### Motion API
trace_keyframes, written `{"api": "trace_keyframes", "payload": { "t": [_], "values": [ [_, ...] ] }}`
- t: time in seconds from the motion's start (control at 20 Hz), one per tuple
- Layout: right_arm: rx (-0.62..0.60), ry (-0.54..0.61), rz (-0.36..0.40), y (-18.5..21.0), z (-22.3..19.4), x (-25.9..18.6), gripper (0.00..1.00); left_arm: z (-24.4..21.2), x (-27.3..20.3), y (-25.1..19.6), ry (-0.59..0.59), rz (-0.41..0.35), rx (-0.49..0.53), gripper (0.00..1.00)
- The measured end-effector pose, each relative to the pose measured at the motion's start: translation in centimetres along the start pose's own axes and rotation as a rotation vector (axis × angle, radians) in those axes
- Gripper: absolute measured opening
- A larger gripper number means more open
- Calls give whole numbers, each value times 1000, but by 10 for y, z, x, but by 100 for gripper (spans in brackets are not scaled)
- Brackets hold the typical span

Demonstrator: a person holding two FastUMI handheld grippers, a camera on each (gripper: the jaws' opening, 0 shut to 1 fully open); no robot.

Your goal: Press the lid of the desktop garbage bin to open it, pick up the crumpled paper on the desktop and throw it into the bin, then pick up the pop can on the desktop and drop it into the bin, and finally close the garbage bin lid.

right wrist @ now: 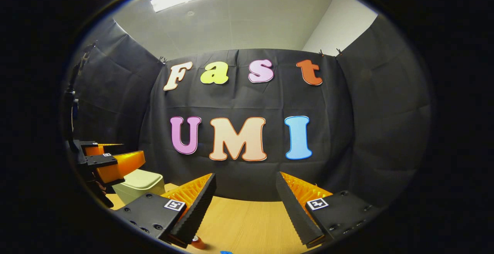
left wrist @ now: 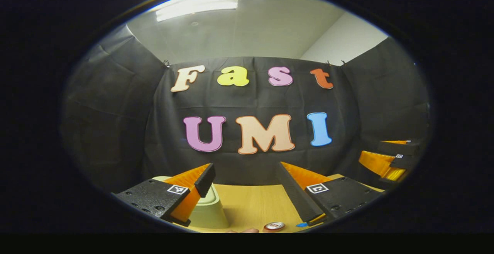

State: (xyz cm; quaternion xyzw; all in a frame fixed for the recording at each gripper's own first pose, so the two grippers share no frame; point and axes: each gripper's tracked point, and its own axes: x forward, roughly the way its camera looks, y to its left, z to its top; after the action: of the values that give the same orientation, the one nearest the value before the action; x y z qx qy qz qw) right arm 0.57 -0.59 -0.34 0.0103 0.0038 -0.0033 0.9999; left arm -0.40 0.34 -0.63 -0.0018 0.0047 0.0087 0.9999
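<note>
Both tools are held above the light wooden desk with fingers apart and nothing between them. The left tool hovers just beside the pale green plastic bin, lid closed, probably to press it. The red-topped pop can stands near. The right tool waits apart.

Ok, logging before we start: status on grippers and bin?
Left gripper open, empty, above the desk. Right gripper open, empty. Garbage bin lid down, untouched; pop can on desk near left gripper. Nothing in the way.
</note>
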Motion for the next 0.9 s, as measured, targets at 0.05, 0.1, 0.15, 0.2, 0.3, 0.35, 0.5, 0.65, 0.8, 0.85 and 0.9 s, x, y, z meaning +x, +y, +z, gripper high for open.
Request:
{"api": "trace_keyframes", "payload": {
  "t": [0.05,0.1,0.15,0.2,0.3,0.35,0.5,0.65,0.8,0.85,0.9],
  "values": [
    [2,3,-6,-3,0,0,98,-3,0,0,5,1,-1,95],
    [7,6,-11,-7,-2,1,98,-3,0,0,6,1,-1,95],
    [15,8,-20,-11,-2,2,98,-5,1,1,9,3,0,95],
    [23,12,-28,-15,-3,3,98,-6,1,1,12,3,1,96],
    [29,18,-46,-24,-3,4,98,-8,3,2,17,5,2,95],
    [30,18,-54,-28,-2,5,98,-10,2,4,20,7,2,95],
    [39,14,-59,-32,-1,5,98,-12,4,5,28,11,1,95],
    [37,10,-61,-33,0,6,98,-13,4,5,33,14,6,96],
    [29,9,-57,-31,-1,6,98,-13,4,4,31,14,12,96],
    [28,7,-56,-31,0,6,98,-14,4,4,32,14,13,95],
    [28,6,-56,-31,0,5,98,-13,4,3,31,14,14,96]
  ]
}}
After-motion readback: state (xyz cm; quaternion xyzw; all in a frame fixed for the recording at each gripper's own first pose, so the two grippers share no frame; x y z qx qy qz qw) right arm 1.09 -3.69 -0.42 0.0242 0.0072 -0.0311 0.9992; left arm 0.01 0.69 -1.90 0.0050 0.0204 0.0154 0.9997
